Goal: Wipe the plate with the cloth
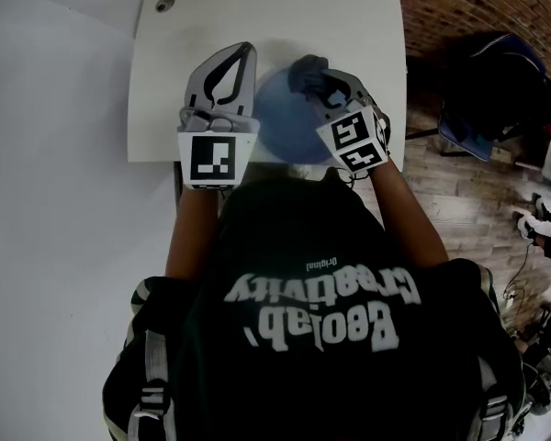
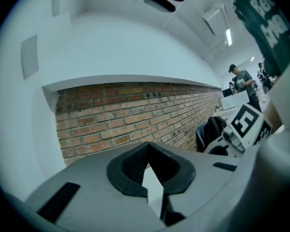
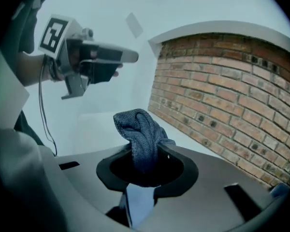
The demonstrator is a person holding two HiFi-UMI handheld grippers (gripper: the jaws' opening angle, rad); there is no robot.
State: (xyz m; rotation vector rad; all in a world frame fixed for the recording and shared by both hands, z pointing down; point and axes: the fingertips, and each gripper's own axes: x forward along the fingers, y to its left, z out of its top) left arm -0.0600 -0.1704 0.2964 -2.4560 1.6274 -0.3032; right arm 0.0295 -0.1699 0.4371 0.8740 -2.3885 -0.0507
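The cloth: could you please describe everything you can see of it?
The cloth is a dark blue-grey knit with fine ribbing, bunched into a wad. The right tool is shut on its lower part, so the rest stands up past the tips. In the head view it sits over the far right edge of the blue plate; whether they touch cannot be told.

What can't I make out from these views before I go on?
- Plate: in the head view its sides are covered by the left gripper and right gripper; absent from both gripper views.
- Cloth touching the plate or not: head view, right gripper covers the contact.
- Dirt on the plate: too dim and small.
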